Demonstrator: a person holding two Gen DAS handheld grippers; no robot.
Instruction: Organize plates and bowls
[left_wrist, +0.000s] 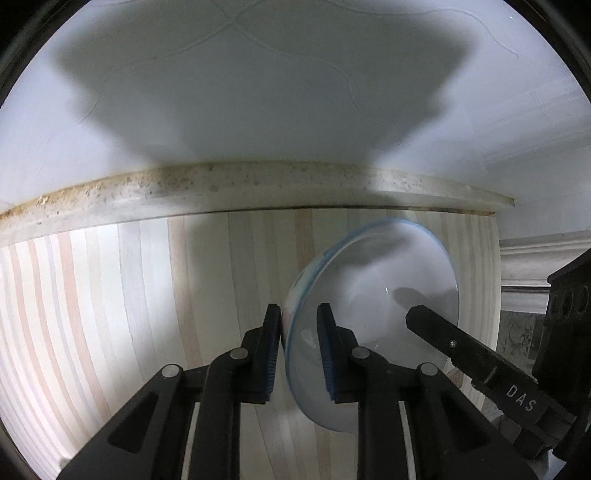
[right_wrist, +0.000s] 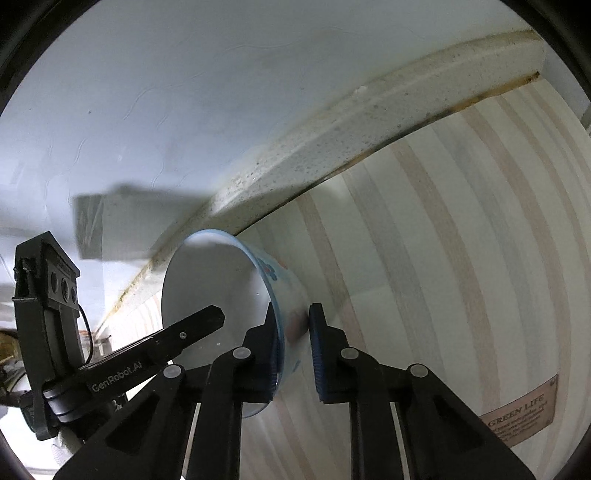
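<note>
Blue-rimmed white ceramic bowl (left_wrist: 373, 295), tilted above the striped desk (left_wrist: 110, 295), is pinched at opposite rims by left hand-held gripper (left_wrist: 298, 321) and right hand-held gripper (right_wrist: 291, 321).

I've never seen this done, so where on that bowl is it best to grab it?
By the thin rim wall: one finger inside, one outside. The bowl is tilted on edge, so each tool comes from its own side. The left tool and right tool already straddle opposite rim sections.

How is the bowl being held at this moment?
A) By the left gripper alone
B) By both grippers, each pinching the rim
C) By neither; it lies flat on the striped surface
B: the left gripper and right gripper each straddle the bowl wall, jaws on either side.
</note>
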